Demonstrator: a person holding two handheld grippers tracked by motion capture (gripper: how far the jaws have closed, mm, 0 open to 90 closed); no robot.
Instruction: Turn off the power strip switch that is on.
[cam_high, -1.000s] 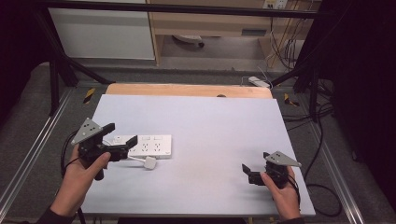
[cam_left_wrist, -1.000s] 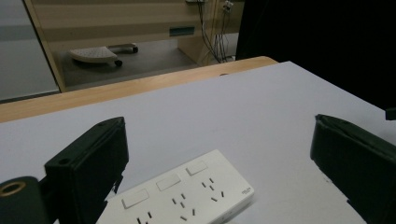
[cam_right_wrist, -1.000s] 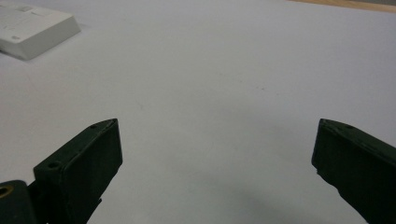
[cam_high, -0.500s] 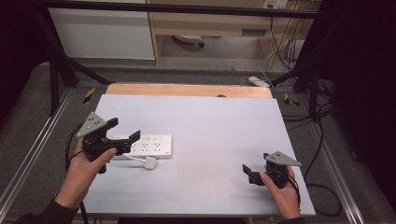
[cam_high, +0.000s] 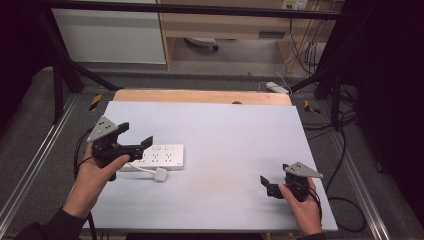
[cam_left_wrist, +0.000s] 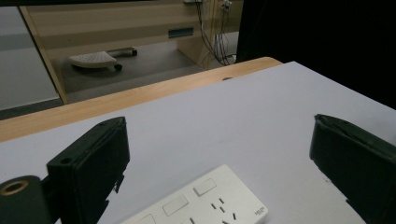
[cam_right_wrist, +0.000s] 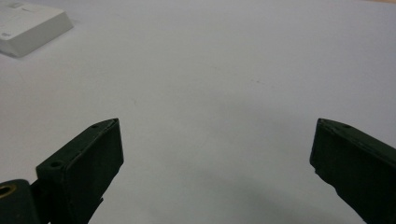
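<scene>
A white power strip (cam_high: 160, 156) lies flat on the left half of the pale table top (cam_high: 235, 140). A white plug (cam_high: 160, 174) on a thin white cable rests just in front of it. My left gripper (cam_high: 141, 146) hovers over the strip's left end, open, with nothing between its fingers. In the left gripper view the strip (cam_left_wrist: 205, 205) sits low between the wide-apart jaws of that gripper (cam_left_wrist: 219, 158). My right gripper (cam_high: 266, 186) is low at the front right of the table, open and empty. The right gripper view has the strip's corner (cam_right_wrist: 28, 25) far off at the top left.
A wooden board (cam_high: 200, 96) edges the table's far side. Beyond it on the floor are a white adapter (cam_high: 276, 87), cables at the right and a chair base (cam_high: 200, 42). Metal frame rails (cam_high: 30, 170) run along both sides.
My left gripper has risen and moved a little forward and right over the power strip's left end. The right gripper, the strip and the plug have stayed where they were.
</scene>
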